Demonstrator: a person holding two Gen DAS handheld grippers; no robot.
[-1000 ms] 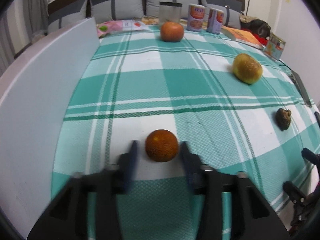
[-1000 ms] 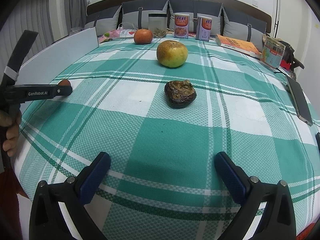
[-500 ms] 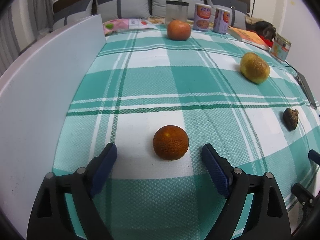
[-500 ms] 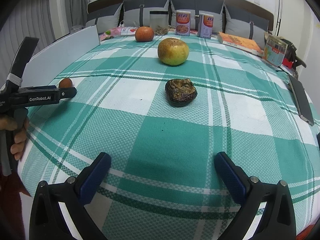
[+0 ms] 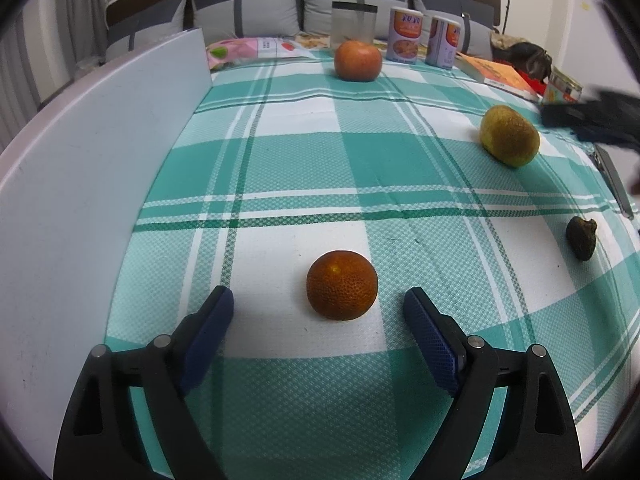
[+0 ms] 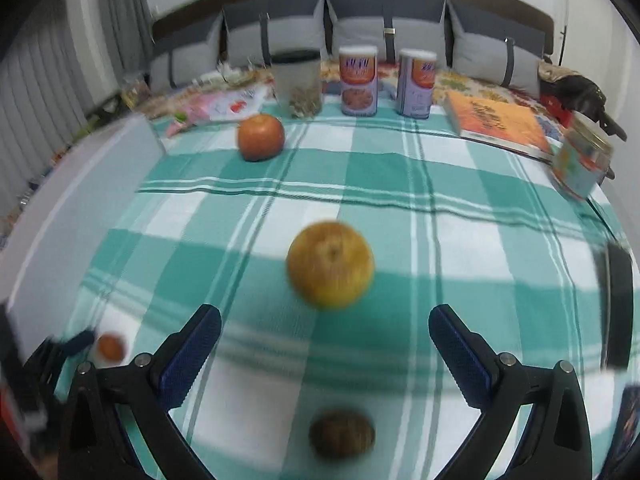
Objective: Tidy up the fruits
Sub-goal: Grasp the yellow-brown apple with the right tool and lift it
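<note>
Wide apart and holding nothing, my left gripper has just been opening; the small orange sits on the checked cloth between its fingers, touching neither. My right gripper is spread wide and empty too, the yellow fruit just beyond its tips, a dark shrivelled fruit nearer. At the far edge, left to right: red-orange fruit, a clear jar with something pale at its bottom, two closed cans.

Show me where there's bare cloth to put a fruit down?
Bare cloth lies between the small orange, the red fruit and the yellow fruit, alongside the white board. The far edge is crowded: cans, jar, book.
</note>
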